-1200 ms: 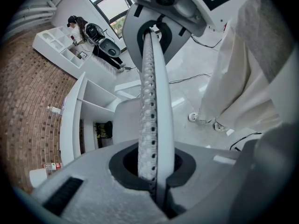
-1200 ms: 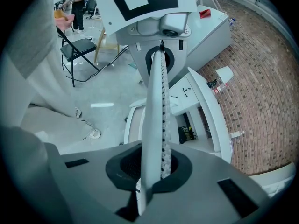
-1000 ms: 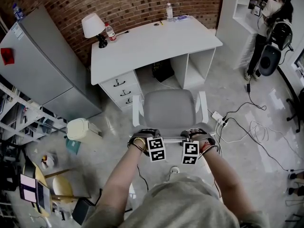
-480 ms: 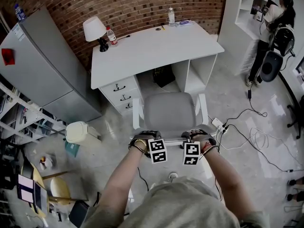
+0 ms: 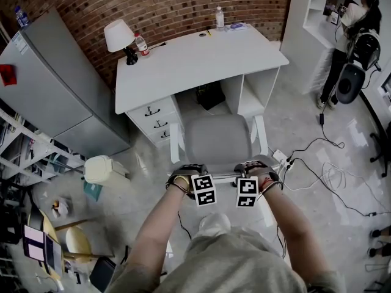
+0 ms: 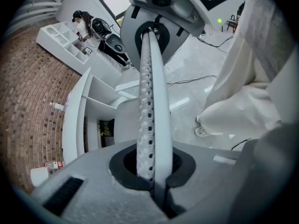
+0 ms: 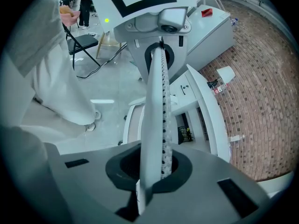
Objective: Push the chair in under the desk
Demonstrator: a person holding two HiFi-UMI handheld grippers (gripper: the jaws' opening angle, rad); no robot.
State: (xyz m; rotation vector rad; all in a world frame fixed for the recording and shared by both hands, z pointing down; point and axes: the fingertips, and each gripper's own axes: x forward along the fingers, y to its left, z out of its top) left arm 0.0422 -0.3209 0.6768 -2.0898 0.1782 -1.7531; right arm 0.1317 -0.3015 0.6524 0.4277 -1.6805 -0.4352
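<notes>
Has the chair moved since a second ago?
Yes, a little. The chair has edged toward the desk: its seat front sits closer to the drawers and farther from the power strip on the floor.

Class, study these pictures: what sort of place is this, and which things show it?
Probably an office or study corner: a white desk with drawers, a grey chair before it, and a table lamp by the brick wall.

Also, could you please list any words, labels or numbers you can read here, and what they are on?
No text can be read.
Red-labelled bottle: print too small.
Clear bottle: label too small.
Marker cubes: black-and-white squares only, no words.
</notes>
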